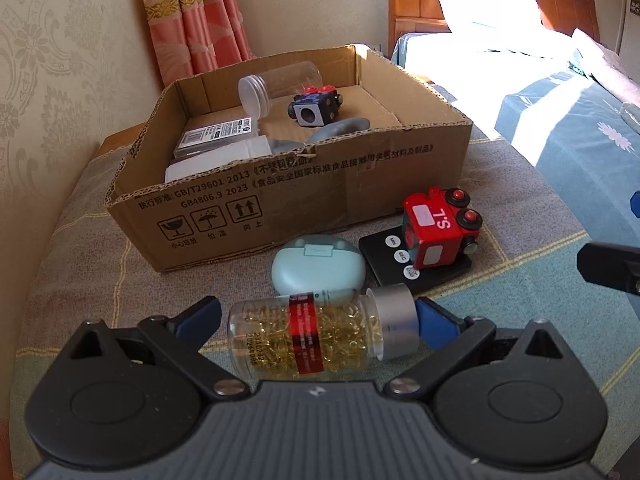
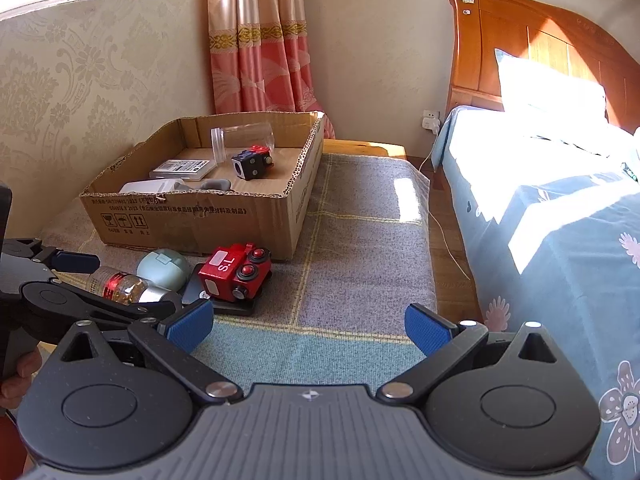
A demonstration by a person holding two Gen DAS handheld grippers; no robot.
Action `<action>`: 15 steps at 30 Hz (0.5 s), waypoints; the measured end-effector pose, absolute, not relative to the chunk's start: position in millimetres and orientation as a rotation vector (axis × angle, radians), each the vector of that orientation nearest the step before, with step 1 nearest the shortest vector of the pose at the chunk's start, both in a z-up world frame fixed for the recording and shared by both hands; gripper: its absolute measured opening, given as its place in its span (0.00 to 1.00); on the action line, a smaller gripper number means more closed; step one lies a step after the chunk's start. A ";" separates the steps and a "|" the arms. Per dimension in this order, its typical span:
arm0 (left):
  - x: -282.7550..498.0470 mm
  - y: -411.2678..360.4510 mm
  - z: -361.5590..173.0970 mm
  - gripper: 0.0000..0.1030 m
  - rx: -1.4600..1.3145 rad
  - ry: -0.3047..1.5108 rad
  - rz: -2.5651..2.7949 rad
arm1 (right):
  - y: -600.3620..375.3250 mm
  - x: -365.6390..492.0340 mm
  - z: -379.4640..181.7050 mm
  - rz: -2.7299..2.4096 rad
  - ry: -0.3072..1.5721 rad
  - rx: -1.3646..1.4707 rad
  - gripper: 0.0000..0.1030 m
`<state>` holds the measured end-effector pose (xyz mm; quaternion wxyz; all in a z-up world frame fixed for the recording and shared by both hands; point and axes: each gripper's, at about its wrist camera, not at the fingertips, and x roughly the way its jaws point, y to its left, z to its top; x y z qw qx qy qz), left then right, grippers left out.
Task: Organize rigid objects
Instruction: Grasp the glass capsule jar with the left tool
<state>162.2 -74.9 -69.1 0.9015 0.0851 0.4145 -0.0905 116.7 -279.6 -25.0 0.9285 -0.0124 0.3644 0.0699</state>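
A clear bottle of yellow capsules (image 1: 304,338) with a silver cap and a red label lies on its side on the checked blanket (image 1: 80,280). My left gripper (image 1: 318,316) is open and straddles it lengthwise, one blue pad near its base and the other at the cap. In the right wrist view the bottle (image 2: 120,282) shows at the far left between those fingers. My right gripper (image 2: 308,330) is open over bare blanket with nothing between its pads. Behind stands a cardboard box (image 1: 320,200) holding a clear jar (image 1: 280,84), a black cube (image 1: 316,108) with red buttons and flat packs.
A teal round case (image 1: 318,266) lies just beyond the bottle. A red toy train (image 1: 438,228) sits on a black timer (image 1: 384,256) to its right. A bed (image 2: 560,200) runs along the right, with wooden floor between it and the blanket. A wall stands on the left.
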 end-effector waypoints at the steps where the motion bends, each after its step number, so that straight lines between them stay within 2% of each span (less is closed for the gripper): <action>1: 162.6 -72.4 -69.9 0.99 0.170 0.860 -0.181 | -279.0 117.6 -25.2 0.144 0.749 -0.026 1.00; 15: 174.4 -18.2 -89.6 0.99 0.078 0.900 -0.031 | -255.2 137.3 -40.3 0.151 0.795 -0.077 1.00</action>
